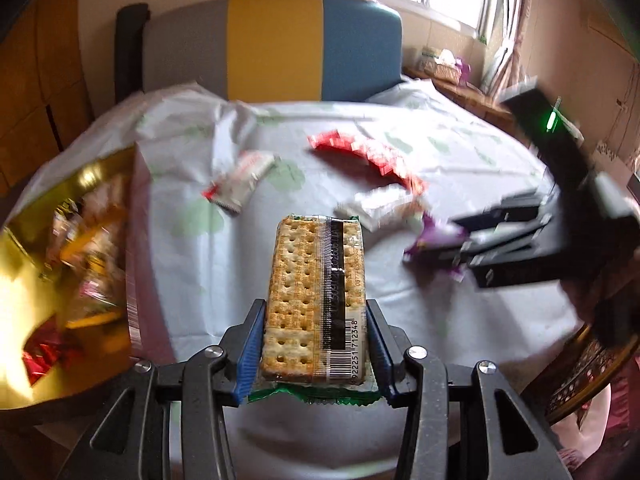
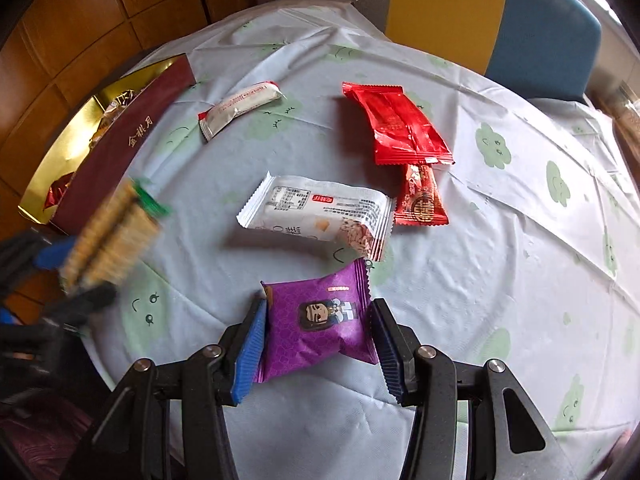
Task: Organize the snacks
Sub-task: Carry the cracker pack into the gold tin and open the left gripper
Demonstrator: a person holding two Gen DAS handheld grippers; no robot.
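Note:
My left gripper [image 1: 316, 344] is shut on a clear pack of square crackers [image 1: 314, 292] with a green crimped end, held above the table. That pack shows blurred at the left of the right wrist view, the crackers [image 2: 114, 236]. My right gripper [image 2: 318, 346] is shut on a purple snack packet [image 2: 320, 320] with a cartoon figure, its blue pads pressing both sides. From the left wrist view the right gripper [image 1: 460, 250] appears blurred at the right with the purple packet [image 1: 434, 240]. A gold-lined, maroon box [image 2: 120, 140] with snacks inside stands at the left; box [image 1: 60, 264].
On the pale tablecloth [image 2: 500, 260] with green cloud prints lie a white bar [image 2: 240, 108], a red packet [image 2: 400, 124], a small red-brown bar [image 2: 422, 196] and a white wide packet [image 2: 316, 212]. A grey, yellow and blue chair back [image 1: 276, 48] stands behind the table.

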